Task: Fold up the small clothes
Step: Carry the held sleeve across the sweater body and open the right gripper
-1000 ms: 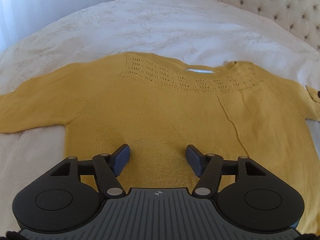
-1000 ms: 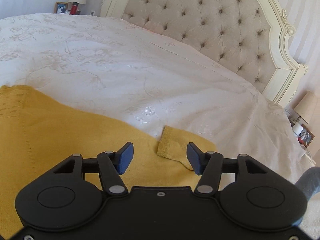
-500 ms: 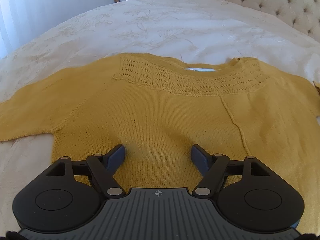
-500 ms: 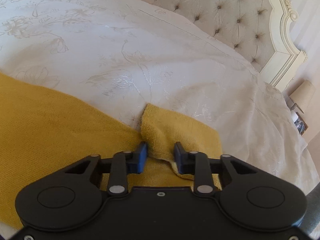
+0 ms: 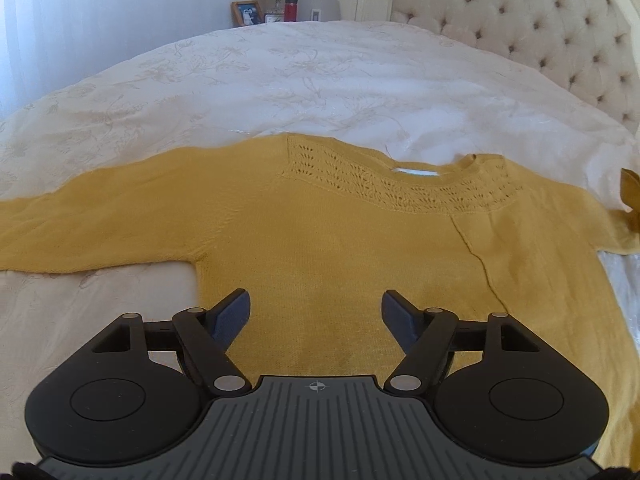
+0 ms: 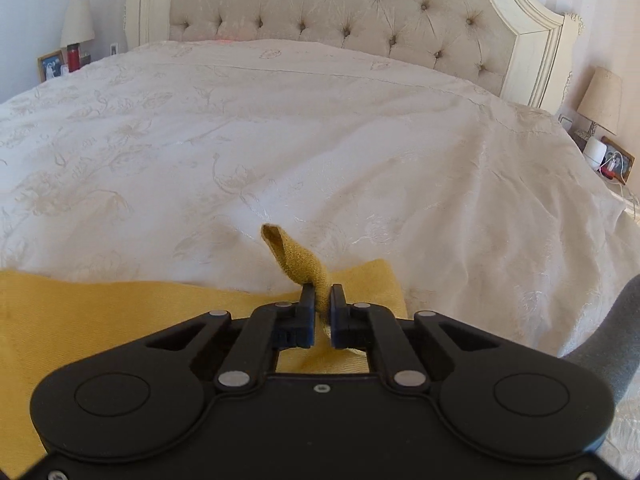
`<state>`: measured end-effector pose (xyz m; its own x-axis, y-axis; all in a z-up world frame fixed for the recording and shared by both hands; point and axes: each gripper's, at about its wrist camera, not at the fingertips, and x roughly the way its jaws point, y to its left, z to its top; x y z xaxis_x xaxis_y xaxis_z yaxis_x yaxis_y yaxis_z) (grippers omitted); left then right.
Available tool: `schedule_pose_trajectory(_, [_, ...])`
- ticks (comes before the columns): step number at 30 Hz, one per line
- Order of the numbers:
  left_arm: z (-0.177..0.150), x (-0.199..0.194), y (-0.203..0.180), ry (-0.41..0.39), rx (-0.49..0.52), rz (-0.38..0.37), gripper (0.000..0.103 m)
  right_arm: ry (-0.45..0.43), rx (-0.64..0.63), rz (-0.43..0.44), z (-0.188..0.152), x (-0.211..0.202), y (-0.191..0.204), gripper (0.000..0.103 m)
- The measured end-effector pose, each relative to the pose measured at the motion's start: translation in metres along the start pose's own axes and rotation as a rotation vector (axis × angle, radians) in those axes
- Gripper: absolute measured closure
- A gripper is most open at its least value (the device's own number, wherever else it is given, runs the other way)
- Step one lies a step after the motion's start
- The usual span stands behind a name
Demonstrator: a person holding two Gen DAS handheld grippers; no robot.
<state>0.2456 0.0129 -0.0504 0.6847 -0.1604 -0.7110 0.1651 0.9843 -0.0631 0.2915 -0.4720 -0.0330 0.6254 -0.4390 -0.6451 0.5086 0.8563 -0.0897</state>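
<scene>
A mustard-yellow knitted sweater (image 5: pixel 352 248) lies spread flat on the white embroidered bedspread (image 5: pixel 320 80), its neckline with the openwork yoke turned away from the left hand-held gripper (image 5: pixel 316 312) and toward the tufted headboard (image 5: pixel 540 20). The left hand-held gripper hangs over the lower body of the sweater with its jaws spread wide and nothing between them; the blue pads (image 5: pixel 232 314) stand clear of the knit, one near the sweater's side edge just below the armpit, the other over the middle of the body. From this hand-held gripper, one long sleeve runs out flat to the left, while a raised seam or crease runs diagonally down the cloth ahead of it and to the right. The right hand-held gripper (image 6: pixel 319 312) is pressed together on the cuff end of the other sleeve (image 6: pixel 304 260), pinching a narrow strip of yellow knit that stands up in a twisted loop just ahead of its fingertips, lifted off the bedspread; the jaws have come together on it within the last moment. Behind and to the left of that hand-held gripper the rest of the sleeve and shoulder lie flat. Far ahead, beyond the bed, a lamp (image 6: pixel 78 24), a framed photo (image 6: pixel 50 66) and a red bottle (image 6: pixel 73 58) stand on one side, and a second lamp (image 6: pixel 600 100) on the other. A grey sleeve (image 6: pixel 604 332) of the person shows at the right hand-held gripper's right edge.
</scene>
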Motion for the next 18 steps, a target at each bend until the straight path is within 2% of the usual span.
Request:
schedule_pose_trajectory(4, [-0.001, -0.002, 0.017, -0.006, -0.034, -0.015, 0.032, -0.004, 0.032, 0.105, 0.020, -0.039, 0.021, 0.092])
schedule_pose_trajectory(8, [0.003, -0.009, 0.028, 0.000, -0.022, -0.038, 0.032, -0.020, 0.031, 0.260, 0.038, -0.083, 0.067, 0.091])
schedule_pose_trajectory(11, [-0.002, -0.016, 0.039, -0.017, -0.019, -0.042, 0.032, -0.013, 0.045, 0.410, 0.044, -0.109, 0.111, 0.091])
schedule_pose_trajectory(14, [-0.010, -0.019, 0.052, -0.013, -0.029, -0.043, 0.032, 0.006, 0.005, 0.538, 0.033, -0.127, 0.166, 0.091])
schedule_pose_trajectory(18, [-0.005, -0.022, 0.067, -0.035, -0.067, -0.055, 0.032, 0.045, -0.068, 0.669, -0.006, -0.139, 0.237, 0.091])
